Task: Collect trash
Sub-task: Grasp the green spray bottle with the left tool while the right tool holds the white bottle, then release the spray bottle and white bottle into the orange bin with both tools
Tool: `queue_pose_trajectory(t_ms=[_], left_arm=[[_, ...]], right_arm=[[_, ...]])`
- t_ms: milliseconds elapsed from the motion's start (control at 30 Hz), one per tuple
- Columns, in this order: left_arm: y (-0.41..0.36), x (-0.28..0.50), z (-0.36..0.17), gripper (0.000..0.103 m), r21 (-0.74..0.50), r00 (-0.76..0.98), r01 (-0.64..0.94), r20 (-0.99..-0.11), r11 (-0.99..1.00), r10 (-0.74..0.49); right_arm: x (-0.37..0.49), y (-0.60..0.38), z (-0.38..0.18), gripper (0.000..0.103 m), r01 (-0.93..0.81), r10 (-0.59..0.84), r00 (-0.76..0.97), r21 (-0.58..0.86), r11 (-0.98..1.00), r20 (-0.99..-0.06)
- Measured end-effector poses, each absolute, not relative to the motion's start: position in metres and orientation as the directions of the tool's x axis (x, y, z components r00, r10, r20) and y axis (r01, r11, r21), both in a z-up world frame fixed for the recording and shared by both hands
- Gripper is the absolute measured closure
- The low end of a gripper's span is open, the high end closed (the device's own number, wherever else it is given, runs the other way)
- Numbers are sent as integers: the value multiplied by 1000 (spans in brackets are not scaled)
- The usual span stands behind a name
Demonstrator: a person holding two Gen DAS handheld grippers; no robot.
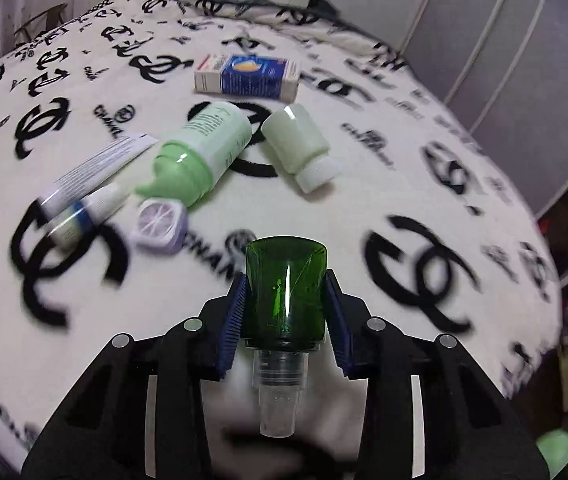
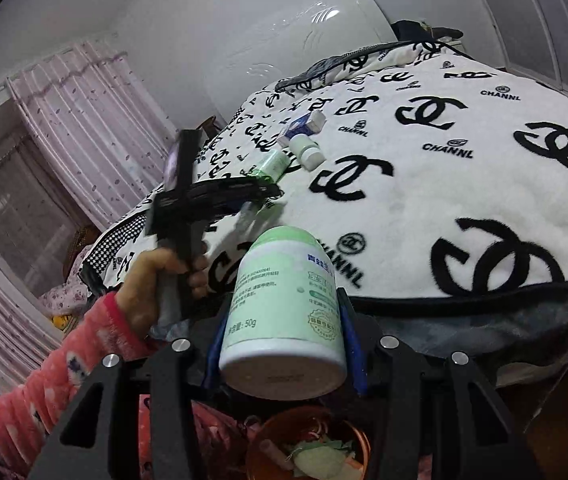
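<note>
My left gripper (image 1: 286, 304) is shut on a dark green spray bottle (image 1: 286, 292), nozzle toward the camera, held above the white logo blanket (image 1: 364, 208). Beyond it on the blanket lie a green pump bottle (image 1: 199, 148), a pale green jar (image 1: 298, 144), a blue and white box (image 1: 247, 77), two tubes (image 1: 87, 184) and a lilac square case (image 1: 159, 226). My right gripper (image 2: 281, 320) is shut on a mint and white pill jar (image 2: 284, 316), held over a copper-coloured bin (image 2: 308, 444) with scraps inside. The left gripper (image 2: 219, 192) shows in the right wrist view.
A white headboard (image 2: 296, 52) stands at the bed's far end. Pink curtains (image 2: 83, 128) hang at the left. A grey panelled wardrobe (image 1: 504, 60) runs along the right of the bed. The blanket's dark edge (image 2: 484, 304) hangs near my right gripper.
</note>
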State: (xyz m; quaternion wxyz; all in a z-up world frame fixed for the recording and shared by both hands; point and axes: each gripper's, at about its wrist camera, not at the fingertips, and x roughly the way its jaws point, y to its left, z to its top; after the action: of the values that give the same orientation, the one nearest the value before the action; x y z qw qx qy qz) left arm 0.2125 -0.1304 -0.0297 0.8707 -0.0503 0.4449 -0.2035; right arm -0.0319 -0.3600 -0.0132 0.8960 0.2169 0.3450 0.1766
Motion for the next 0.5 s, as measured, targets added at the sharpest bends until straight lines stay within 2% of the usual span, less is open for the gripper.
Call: queue_pose_trajectory(t_ms=[267,500], left_arm=[[-81,67,-4,66,-252,527,491,-677,834,-514],[-49,-13,-78,66,-285,382,491,-779,823,-498]], right_arm=[[-60,-323,-17,56,-216,483,661,471,855,-574],[-81,-277,-63,56,-242,486,539,426,872,-689]])
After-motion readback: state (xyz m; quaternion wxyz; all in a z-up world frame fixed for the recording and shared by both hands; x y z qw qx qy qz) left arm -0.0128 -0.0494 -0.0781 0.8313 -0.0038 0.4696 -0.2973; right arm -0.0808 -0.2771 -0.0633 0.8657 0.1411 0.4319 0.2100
